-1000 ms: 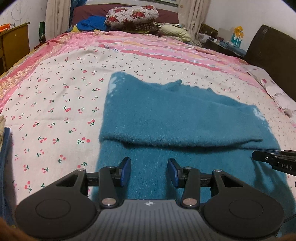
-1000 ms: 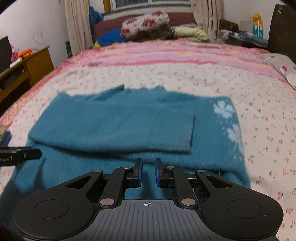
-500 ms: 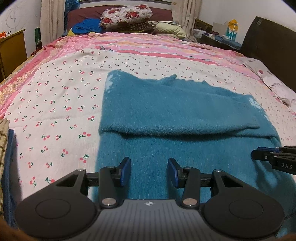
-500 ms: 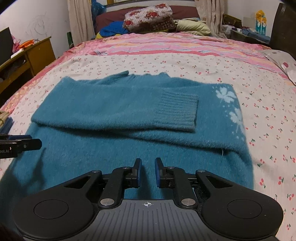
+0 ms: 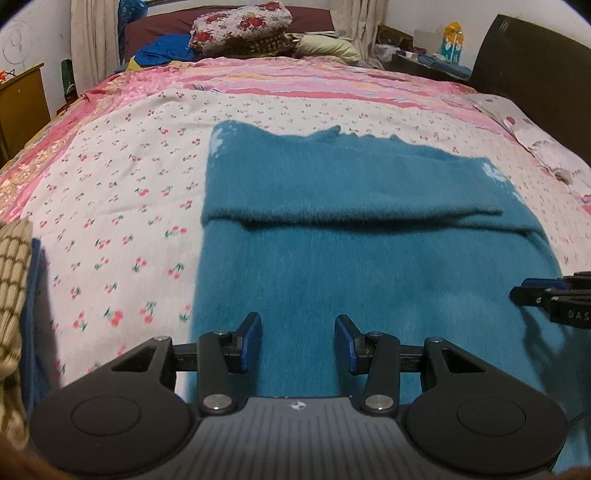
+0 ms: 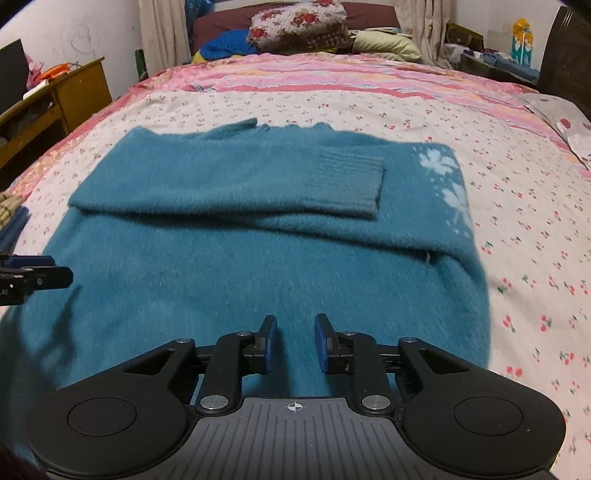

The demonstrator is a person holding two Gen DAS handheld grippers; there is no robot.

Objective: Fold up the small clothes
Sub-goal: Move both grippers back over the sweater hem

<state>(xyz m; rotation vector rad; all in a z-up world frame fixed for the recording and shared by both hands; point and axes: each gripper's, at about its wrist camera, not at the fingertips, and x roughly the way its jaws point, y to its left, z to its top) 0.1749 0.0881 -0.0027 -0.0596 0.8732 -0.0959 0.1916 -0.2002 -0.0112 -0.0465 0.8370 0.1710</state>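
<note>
The left gripper (image 5: 297, 341) hangs over the near part of the sweater (image 5: 351, 258) with its jaws wide apart and nothing between them, close to the sweater's left edge; the right gripper (image 6: 295, 343) hangs over the same near part, nearer the sweater's right edge, its jaws parted by a narrower gap and likewise empty. Neither visibly touches the knit, though how high each sits above it cannot be told. The sweater lies flat on the cherry-print sheet (image 6: 517, 206), with a sleeve (image 6: 236, 184) folded crosswise over the chest so that its ribbed cuff (image 6: 347, 181) ends just short of the white flower pattern (image 6: 439, 166) at the right shoulder. Judging from that, the sleeve folds look done and the step in hand is the body fold, bottom up over the sleeves. The next move would call for both grippers to drop to the near hem, which lies below both views, pinch it at two matching spots, and carry it evenly toward the collar (image 6: 258, 127). The sweater's long axis runs away from the grippers, hem nearest, collar pointing to the far end of the bed. Beyond the collar lie the pink striped blanket (image 6: 332, 79) and, farther still, the flowered pillow (image 6: 299, 22).
</note>
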